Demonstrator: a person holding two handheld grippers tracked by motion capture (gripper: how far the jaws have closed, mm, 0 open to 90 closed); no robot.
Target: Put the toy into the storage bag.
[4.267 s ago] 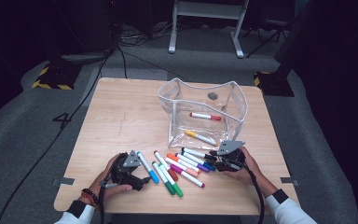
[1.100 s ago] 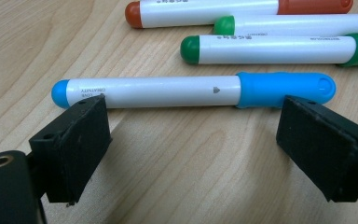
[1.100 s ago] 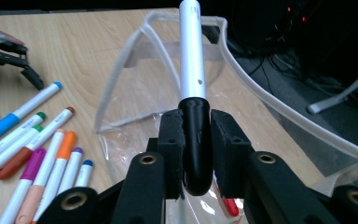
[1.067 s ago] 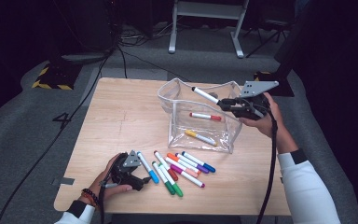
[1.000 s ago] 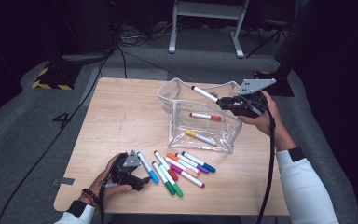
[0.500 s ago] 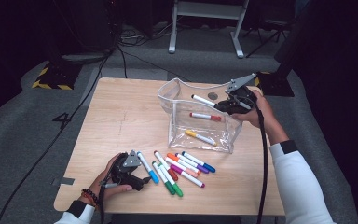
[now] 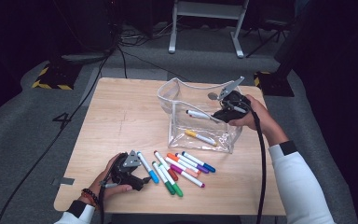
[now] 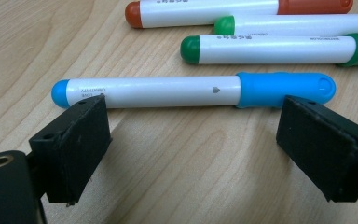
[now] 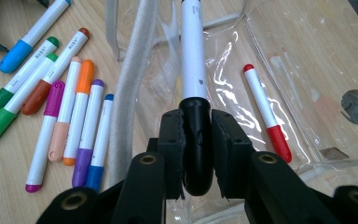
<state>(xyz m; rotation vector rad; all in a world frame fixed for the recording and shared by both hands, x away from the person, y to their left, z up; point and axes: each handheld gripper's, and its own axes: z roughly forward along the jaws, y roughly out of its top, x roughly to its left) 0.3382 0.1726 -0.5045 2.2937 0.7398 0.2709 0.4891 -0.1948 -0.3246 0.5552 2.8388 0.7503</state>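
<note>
Over the open top of the clear pouch (image 7: 200, 116), your right gripper (image 7: 224, 111) has its jaws clamped on the black cap of a black marker (image 9: 192, 60), whose white barrel points down into the pouch above a red marker (image 9: 263, 108) and a yellow one (image 7: 200, 137) lying on the bottom. You can expect the marker to be light, stiff and smooth, so it may slip or swivel if pinched near one end; taking it at the middle of the barrel would likely steady it, though the cap grip looks firm enough for a short drop. Your left gripper (image 7: 127, 171) rests on the table (image 7: 121, 112) with its jaws wide apart and nothing between them, just short of a blue marker (image 8: 191, 90). You get the pads pressing the cap from the right gripper view, where the high view gives a small dark shape; the high view lays out the loose row of markers (image 7: 182, 167) beside the pouch, and the left gripper view gives you the blue marker lying crosswise ahead of the pads
</note>
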